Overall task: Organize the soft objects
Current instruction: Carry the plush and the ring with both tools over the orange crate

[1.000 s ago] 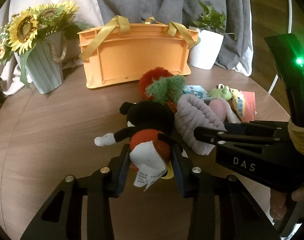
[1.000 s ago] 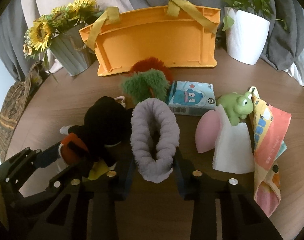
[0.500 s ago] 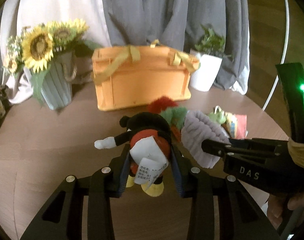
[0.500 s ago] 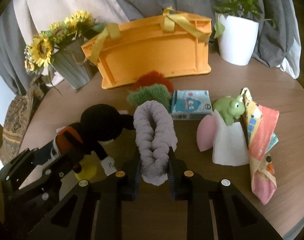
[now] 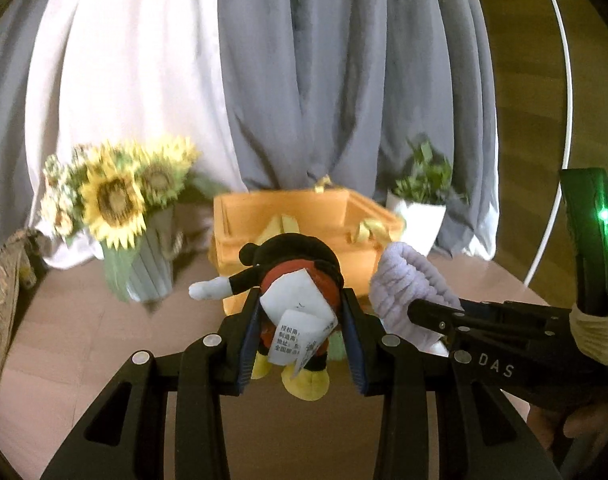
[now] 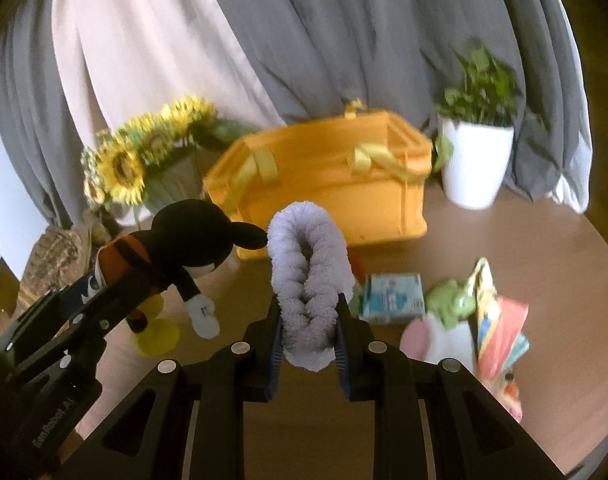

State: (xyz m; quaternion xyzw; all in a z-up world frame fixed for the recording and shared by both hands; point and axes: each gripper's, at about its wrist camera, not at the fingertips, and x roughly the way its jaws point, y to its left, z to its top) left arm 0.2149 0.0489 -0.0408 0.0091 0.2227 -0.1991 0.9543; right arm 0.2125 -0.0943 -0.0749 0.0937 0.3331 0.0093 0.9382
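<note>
Gripping the light, squashy mouse plush (image 5: 291, 276) at its waist, your left tool (image 5: 299, 344) pinches firmly; right tool (image 6: 308, 336) squeezes the limp headband (image 6: 308, 264), basket (image 6: 328, 184) at twelve o'clock.

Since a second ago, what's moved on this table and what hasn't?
Both claws have lifted their loads off the table: the left claw has raised the mouse plush, the right claw the lavender fluffy band, which it squeezes tighter. Both now hang in front of the orange basket. The frog toy, tissue pack, sunflowers and potted plant stayed put.
</note>
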